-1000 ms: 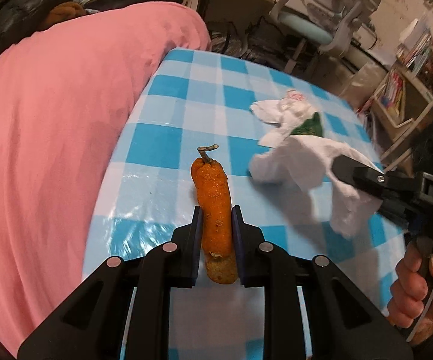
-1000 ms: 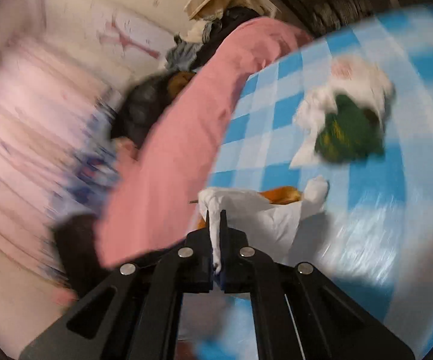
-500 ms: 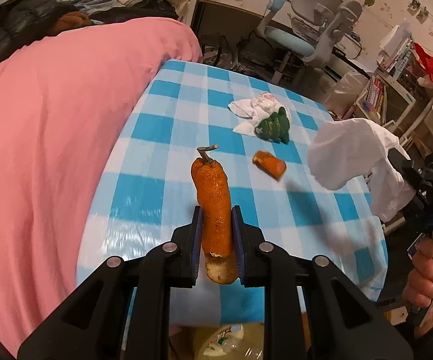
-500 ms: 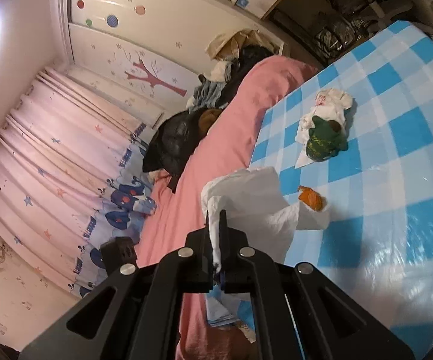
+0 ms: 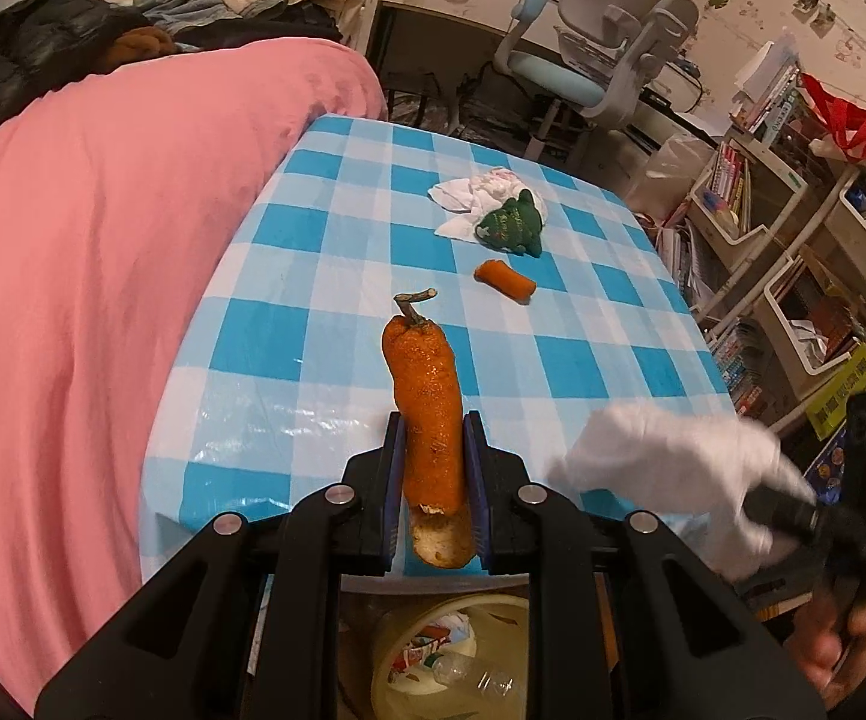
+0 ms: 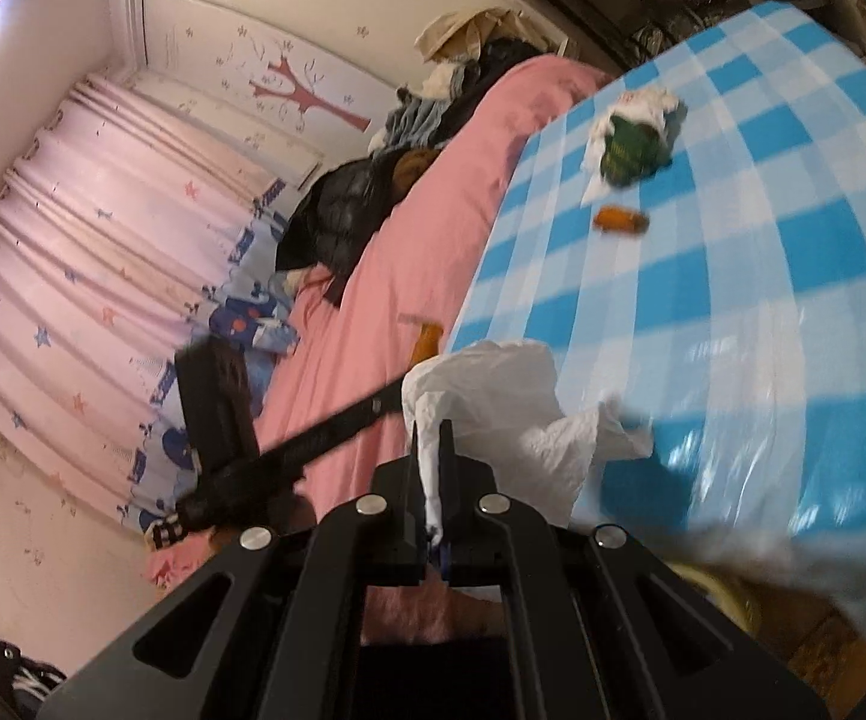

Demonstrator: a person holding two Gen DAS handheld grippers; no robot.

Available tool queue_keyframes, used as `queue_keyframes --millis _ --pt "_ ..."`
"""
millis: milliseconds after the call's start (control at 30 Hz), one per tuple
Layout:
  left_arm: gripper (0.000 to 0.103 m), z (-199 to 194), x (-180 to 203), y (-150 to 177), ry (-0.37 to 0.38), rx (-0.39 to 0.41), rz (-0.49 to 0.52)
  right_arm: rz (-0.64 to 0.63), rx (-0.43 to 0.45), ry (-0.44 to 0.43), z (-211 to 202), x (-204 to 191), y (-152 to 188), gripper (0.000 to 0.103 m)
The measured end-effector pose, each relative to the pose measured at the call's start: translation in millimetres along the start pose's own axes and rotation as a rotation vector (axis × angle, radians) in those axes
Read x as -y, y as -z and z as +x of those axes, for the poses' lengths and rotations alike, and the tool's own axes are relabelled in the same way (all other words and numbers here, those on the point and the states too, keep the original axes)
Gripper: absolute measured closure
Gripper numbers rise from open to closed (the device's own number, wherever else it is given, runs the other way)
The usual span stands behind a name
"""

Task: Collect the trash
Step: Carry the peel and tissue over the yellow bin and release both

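My left gripper (image 5: 433, 429) is shut on a long orange peel (image 5: 426, 390) with a stem, held above the near edge of the blue checked table (image 5: 336, 252). In the right wrist view my right gripper (image 6: 429, 435) is shut on a crumpled white tissue (image 6: 505, 402). From the left wrist view that tissue (image 5: 673, 456) hangs at the right, over the table's near corner. Still lying on the table are a small orange peel piece (image 5: 505, 281), a green wrapper (image 5: 514, 225) and another white tissue (image 5: 463, 192). Below the table edge stands a yellowish bin (image 5: 396, 636) with trash inside.
A pink bedcover (image 5: 72, 270) borders the table's left side. A desk chair (image 5: 601, 54) stands behind the table, and bookshelves (image 5: 781, 222) line its right side. A hand (image 5: 835, 654) holds the right gripper's handle at the lower right.
Both grippers have drawn back from the table's middle toward its near edge with their loads. The lifted tissue uncovered the small peel piece. The bin has come into view below.
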State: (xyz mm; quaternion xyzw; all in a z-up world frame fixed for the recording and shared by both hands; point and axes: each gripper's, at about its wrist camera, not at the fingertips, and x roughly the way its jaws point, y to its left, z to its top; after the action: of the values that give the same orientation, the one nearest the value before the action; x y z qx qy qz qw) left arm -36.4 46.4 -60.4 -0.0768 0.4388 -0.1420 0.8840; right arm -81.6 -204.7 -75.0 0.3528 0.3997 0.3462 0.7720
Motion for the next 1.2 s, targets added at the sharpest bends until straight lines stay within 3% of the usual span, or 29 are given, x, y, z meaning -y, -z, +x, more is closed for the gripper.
queue_keyframes --millis 267,567,833,1000,1033,1100,1133,1200 --pt "0.085 -15 7 17 -0.003 0.011 0.017 0.021 -0.108 -0.006 8 -2 49 0.1" --pt "0.085 -31 29 39 -0.049 0.037 0.093 0.06 -0.235 0.05 27 9 90 0.099" --pt "0.085 -38 41 61 -0.054 0.031 0.127 0.062 -0.319 0.159 41 21 109 0.097" --pt "0.085 -36 45 80 -0.052 0.003 0.134 0.036 -0.375 0.273 49 29 121 0.096" --pt "0.085 -35 46 85 -0.053 -0.006 0.135 0.033 -0.378 0.293 49 30 122 0.093" --pt "0.085 -33 48 95 -0.057 -0.029 0.134 0.015 -0.368 0.345 46 32 122 0.069" --pt "0.085 -31 49 101 -0.06 -0.042 0.134 0.006 -0.36 0.361 45 32 121 0.062" --pt "0.085 -27 52 115 -0.064 -0.075 0.132 -0.026 -0.338 0.4 41 31 119 0.056"
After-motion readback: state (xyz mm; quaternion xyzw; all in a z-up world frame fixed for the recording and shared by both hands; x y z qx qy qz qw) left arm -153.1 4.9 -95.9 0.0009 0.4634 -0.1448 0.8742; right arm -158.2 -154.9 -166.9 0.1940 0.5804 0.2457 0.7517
